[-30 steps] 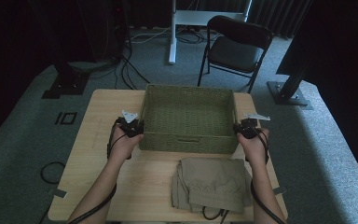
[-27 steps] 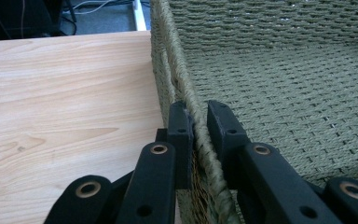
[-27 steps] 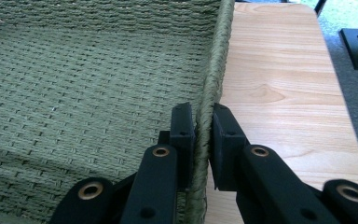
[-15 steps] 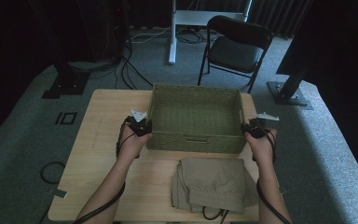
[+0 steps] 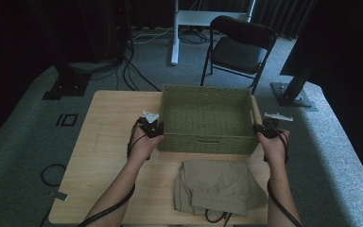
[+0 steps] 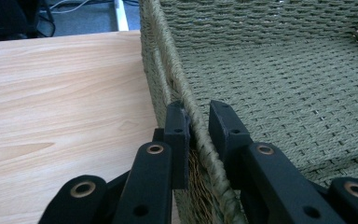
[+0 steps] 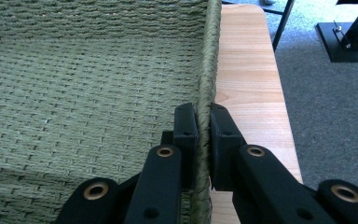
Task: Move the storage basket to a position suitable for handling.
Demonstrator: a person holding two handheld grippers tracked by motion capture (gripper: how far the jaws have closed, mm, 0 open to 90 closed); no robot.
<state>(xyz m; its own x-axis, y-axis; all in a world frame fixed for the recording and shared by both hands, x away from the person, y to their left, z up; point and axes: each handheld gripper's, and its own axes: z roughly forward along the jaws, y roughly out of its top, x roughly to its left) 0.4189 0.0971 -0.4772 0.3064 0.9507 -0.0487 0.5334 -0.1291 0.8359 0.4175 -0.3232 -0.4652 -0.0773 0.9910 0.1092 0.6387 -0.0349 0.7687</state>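
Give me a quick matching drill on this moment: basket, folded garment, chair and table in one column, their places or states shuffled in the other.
Things:
1. woven basket
2. folded garment
3. chair
4. table

Places or states:
A. on the floor beyond the table
B. rim clamped on both sides, by left gripper and right gripper
C. pale wood, bearing the other items
D. lying at the near edge, in front of the basket

Pairs: 1-B, 2-D, 3-A, 4-C

A dark cable (image 5: 215, 218) runs partly hidden under the folded garment (image 5: 220, 186).
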